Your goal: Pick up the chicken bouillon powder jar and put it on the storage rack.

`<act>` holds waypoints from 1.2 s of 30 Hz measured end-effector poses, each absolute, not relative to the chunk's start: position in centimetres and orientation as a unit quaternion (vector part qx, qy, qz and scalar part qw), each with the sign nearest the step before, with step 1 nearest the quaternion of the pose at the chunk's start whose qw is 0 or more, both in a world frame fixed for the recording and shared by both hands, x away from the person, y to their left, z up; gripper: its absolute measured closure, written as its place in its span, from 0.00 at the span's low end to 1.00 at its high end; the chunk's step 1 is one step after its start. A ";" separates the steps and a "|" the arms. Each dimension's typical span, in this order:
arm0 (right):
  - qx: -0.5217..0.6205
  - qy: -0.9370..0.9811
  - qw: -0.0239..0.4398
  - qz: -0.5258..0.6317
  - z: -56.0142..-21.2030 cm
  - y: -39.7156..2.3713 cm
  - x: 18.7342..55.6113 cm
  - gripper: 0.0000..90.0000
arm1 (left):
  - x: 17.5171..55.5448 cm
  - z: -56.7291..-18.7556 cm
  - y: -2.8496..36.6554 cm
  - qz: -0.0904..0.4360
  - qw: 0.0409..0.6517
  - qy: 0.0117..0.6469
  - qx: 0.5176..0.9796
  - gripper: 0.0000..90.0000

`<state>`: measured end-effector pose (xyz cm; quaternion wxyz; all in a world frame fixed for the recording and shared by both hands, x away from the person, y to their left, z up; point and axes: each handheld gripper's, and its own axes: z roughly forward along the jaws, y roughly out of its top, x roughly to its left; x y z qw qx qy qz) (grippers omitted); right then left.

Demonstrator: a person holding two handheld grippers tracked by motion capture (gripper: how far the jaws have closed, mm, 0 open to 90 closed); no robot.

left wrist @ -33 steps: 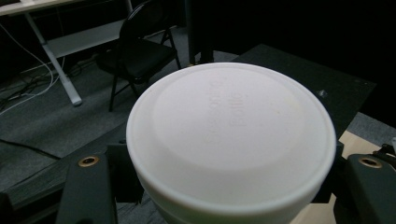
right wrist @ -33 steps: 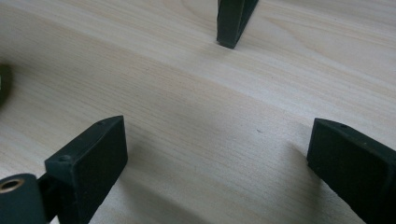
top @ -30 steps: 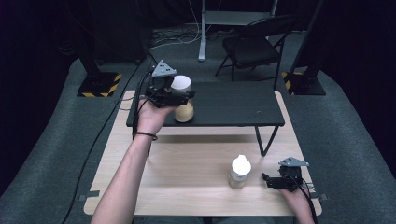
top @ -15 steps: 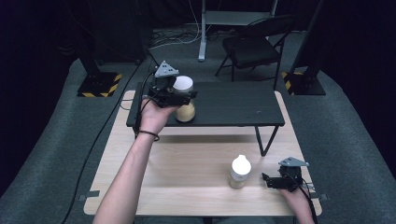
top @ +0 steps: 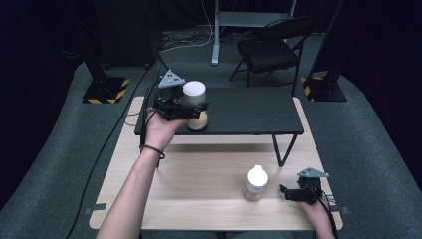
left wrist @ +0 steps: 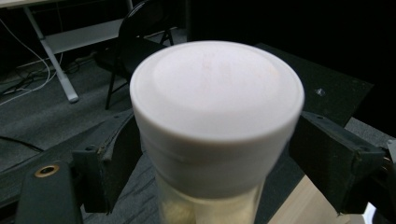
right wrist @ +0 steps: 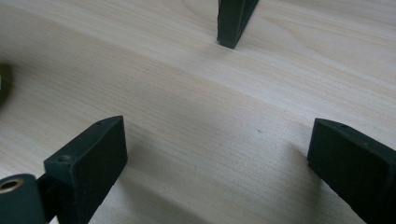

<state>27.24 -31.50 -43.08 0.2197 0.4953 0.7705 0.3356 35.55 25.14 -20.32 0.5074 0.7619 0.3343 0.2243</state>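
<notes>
A clear jar with a white lid and pale contents stands near the front left of the low black table. My left gripper straddles it from the left. In the left gripper view the jar sits between the jaws of the left gripper. They have just been opening, and a thin gap shows at the right jaw. A second white-lidded jar stands on the wooden table. To its right, my right gripper rests low over the wood, open and holding nothing.
A black table leg stands on the wood ahead of the right gripper. A folding chair and stand bases with hazard stripes lie beyond the tables. Cables trail off the left side.
The left hand has shifted slightly at the jar, which stays in the same spot on the black table. The right gripper and the second jar have not moved.
</notes>
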 end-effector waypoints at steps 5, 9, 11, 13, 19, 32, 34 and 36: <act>0.495 0.771 0.220 0.336 -43.1 -31.5 27.2 0.04 | 34.8 -20.8 25.7 0.221 0.511 0.331 0.762 0.16; 0.495 0.771 0.220 0.335 -43.1 -31.5 27.2 0.04 | 34.1 -21.1 25.9 0.220 0.514 0.328 0.762 0.15; 0.495 0.771 0.220 0.335 -43.1 -31.5 27.2 0.04 | 33.7 -21.2 26.0 0.222 0.511 0.325 0.764 0.13; 0.495 0.771 0.220 0.336 -43.1 -31.5 27.2 0.04 | 33.4 -21.5 26.2 0.221 0.514 0.323 0.763 0.13; 0.495 0.771 0.220 0.335 -43.1 -31.5 27.2 0.04 | 32.4 -22.3 26.8 0.221 0.515 0.328 0.760 0.10; 0.495 0.771 0.220 0.335 -43.1 -31.5 27.2 0.04 | 30.6 -24.5 27.8 0.209 0.523 0.321 0.761 0.09; 0.495 0.771 0.220 0.335 -43.1 -31.5 27.2 0.04 | 30.2 -24.8 27.9 0.210 0.524 0.321 0.761 0.09; 0.495 0.771 0.220 0.335 -43.1 -31.5 27.2 0.04 | 30.1 -24.9 28.0 0.211 0.523 0.321 0.761 0.09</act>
